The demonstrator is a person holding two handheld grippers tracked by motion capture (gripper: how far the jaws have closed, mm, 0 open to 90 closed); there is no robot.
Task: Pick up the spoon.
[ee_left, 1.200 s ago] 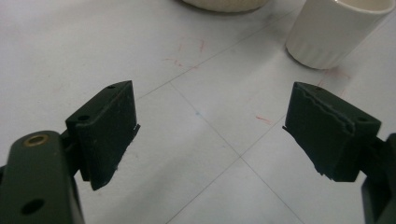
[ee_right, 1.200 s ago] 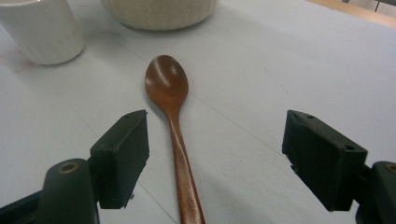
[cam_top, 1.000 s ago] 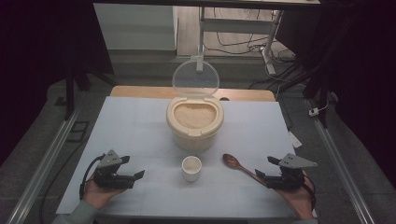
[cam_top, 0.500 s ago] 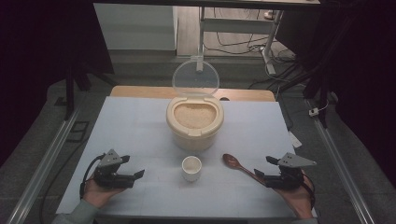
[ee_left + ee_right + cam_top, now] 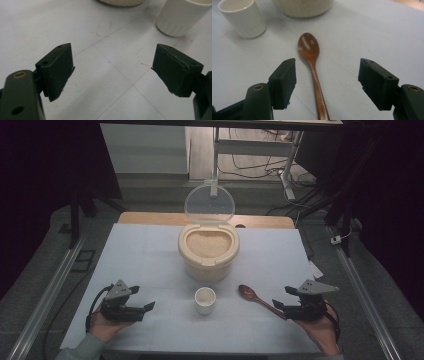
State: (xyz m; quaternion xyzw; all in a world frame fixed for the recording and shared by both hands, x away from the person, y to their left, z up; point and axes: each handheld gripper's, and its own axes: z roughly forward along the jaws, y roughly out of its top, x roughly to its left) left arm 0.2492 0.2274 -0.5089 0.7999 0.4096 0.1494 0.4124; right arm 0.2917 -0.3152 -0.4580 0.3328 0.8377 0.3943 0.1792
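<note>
A: Progress? Spoon [image 5: 312, 65] lies flat on tabletop [image 5: 140, 255], at 12 o'clock between right tool's [image 5: 327, 82] released jaws.

B: Ungrasped. Left tool [image 5: 112, 75] released, idle. Rice container [image 5: 208, 250] open, cup [image 5: 205, 300] empty; scooping all remains.

Open desk [image 5: 150, 265] lies ahead of the left claw [image 5: 145, 308], nothing until the white cup [image 5: 205, 300] at its two o'clock. The right claw [image 5: 276, 306] straddles the wooden spoon [image 5: 257, 299], jaws wide. The rice container [image 5: 208, 251] blocks the centre at twelve o'clock.
</note>
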